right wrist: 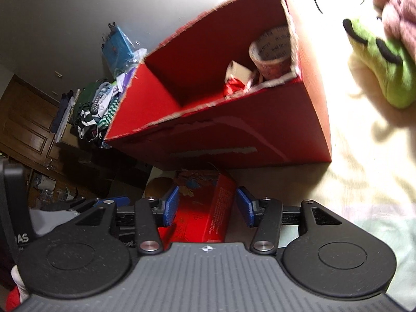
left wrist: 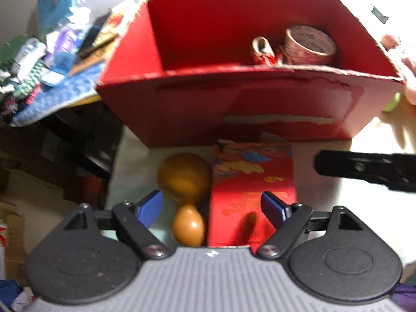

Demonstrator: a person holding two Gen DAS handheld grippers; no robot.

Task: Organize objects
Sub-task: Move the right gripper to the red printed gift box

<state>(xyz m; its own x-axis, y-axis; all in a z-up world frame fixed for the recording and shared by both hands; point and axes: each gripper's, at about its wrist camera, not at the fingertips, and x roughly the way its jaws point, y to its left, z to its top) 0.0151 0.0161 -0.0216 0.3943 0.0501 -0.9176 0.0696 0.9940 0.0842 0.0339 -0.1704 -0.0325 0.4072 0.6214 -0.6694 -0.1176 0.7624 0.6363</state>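
A big red cardboard box (left wrist: 260, 104) (right wrist: 234, 135) stands open-topped on the pale surface, holding a tape roll (left wrist: 309, 44) (right wrist: 270, 52) and a small white-and-red item (left wrist: 264, 49). In front of it lie a brown wooden gourd (left wrist: 184, 174) (right wrist: 157, 184) and a red printed packet (left wrist: 252, 171) (right wrist: 205, 208), side by side. My left gripper (left wrist: 212, 208) is open above both of them. My right gripper (right wrist: 208, 205) is open, with the packet showing between its blue pads (right wrist: 170, 205). Whether the pads touch the packet is unclear. One black finger of the right gripper (left wrist: 364, 169) reaches in from the right.
A green plush toy (right wrist: 382, 65) and a pink plush (right wrist: 395, 5) lie right of the box. A heap of clothes and packets (left wrist: 39, 59) (right wrist: 98, 106) sits left of it. Beyond the surface's left edge there is dark furniture (right wrist: 31, 119).
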